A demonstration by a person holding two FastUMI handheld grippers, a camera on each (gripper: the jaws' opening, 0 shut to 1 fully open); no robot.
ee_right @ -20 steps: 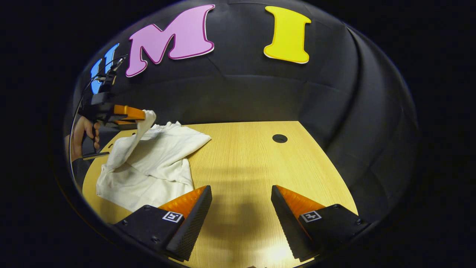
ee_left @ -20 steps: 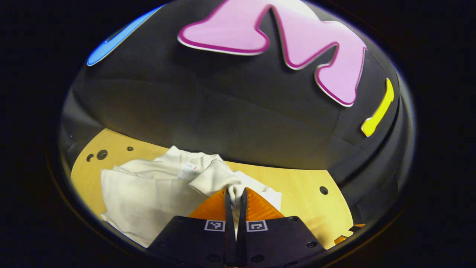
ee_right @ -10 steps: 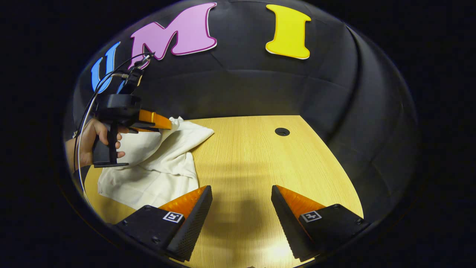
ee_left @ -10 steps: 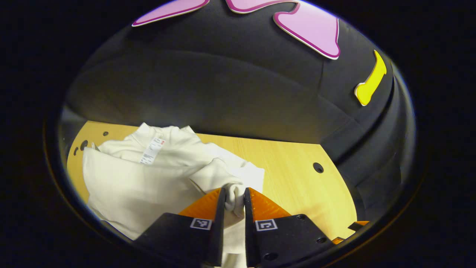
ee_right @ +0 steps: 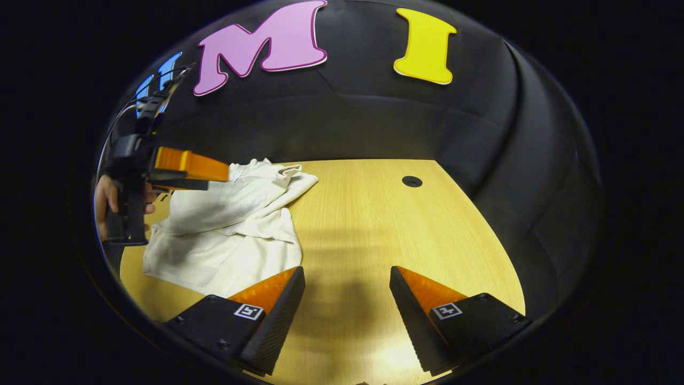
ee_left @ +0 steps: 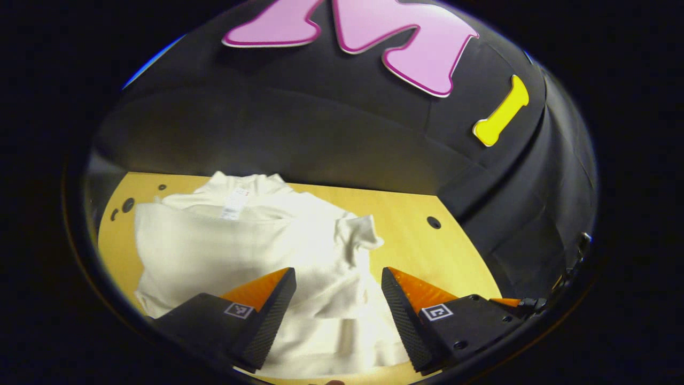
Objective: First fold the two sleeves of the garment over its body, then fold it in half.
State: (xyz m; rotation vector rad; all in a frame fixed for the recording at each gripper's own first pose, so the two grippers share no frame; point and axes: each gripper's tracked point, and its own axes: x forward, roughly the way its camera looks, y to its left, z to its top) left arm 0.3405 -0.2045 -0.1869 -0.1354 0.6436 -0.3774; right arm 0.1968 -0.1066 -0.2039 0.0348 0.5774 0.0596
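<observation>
A cream-white garment (ee_left: 251, 251) lies on the wooden table (ee_left: 422, 251), collar and label toward the wall, one sleeve (ee_left: 358, 238) folded over its body. My left gripper (ee_left: 337, 299) hovers open just above the garment's near part, nothing between its fingers. In the right gripper view the same garment (ee_right: 230, 224) lies at the table's left, and the left gripper (ee_right: 211, 172) is held over it by a hand (ee_right: 104, 195). My right gripper (ee_right: 347, 297) stands open over bare table (ee_right: 368, 224), to the right of the garment.
The black cloth wall (ee_right: 374, 128) closes the table's far side and right. A round hole (ee_right: 412, 181) sits in the tabletop at the far right; small holes (ee_left: 127, 205) mark the far left corner. Bare wood lies right of the garment.
My left gripper, shut on the sleeve before, has opened and let it go; the sleeve now lies on the garment's body. The right gripper has barely moved.
</observation>
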